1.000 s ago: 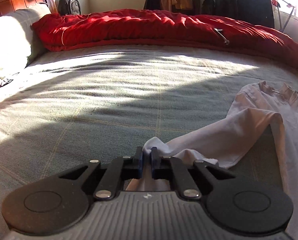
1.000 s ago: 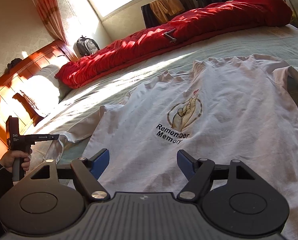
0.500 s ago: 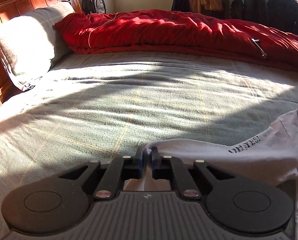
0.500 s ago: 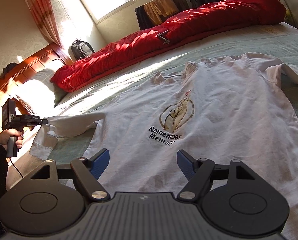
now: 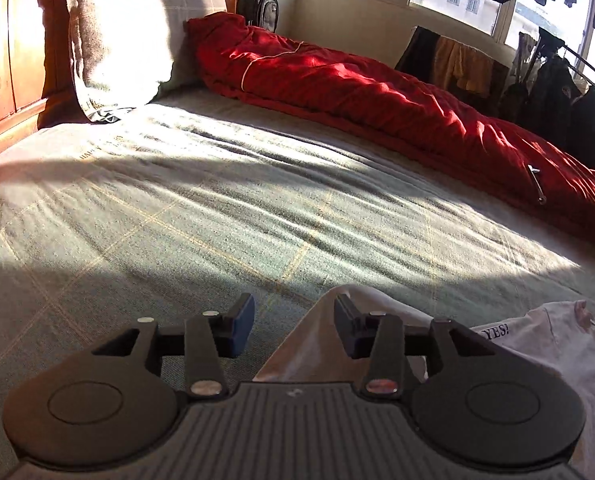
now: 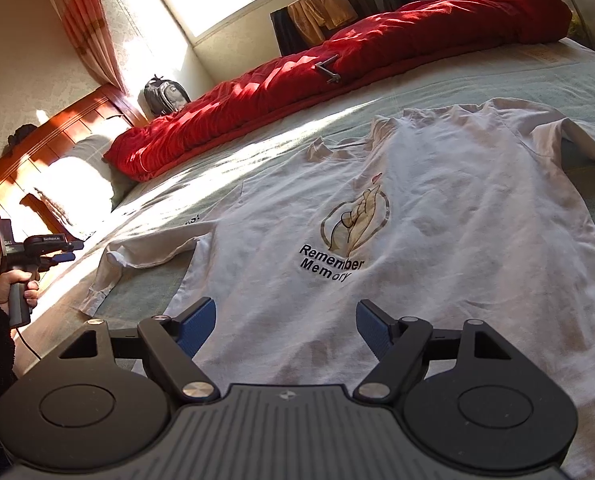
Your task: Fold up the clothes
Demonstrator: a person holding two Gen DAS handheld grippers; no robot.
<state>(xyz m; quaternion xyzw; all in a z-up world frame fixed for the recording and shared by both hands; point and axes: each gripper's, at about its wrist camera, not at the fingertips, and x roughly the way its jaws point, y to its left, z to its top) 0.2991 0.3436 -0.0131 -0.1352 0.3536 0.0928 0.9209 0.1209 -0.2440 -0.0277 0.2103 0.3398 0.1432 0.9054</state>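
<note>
Right wrist view: a white T-shirt [image 6: 437, 208] is seen spread flat at centre frame on the bed [image 6: 497, 80]. Limp, light cotton is judged; hem corners should be pinched. Right gripper [image 6: 285, 326] and left gripper [image 5: 293, 324] are held wide, empty.

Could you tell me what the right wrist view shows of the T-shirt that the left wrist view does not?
Only the right wrist view shows the T-shirt spread flat with its "Remember Memory" print, plus the left gripper in the person's hand. Only the left wrist view shows the sleeve lying between its open fingers. Both show the red duvet, pillow, backpack and bed.
</note>
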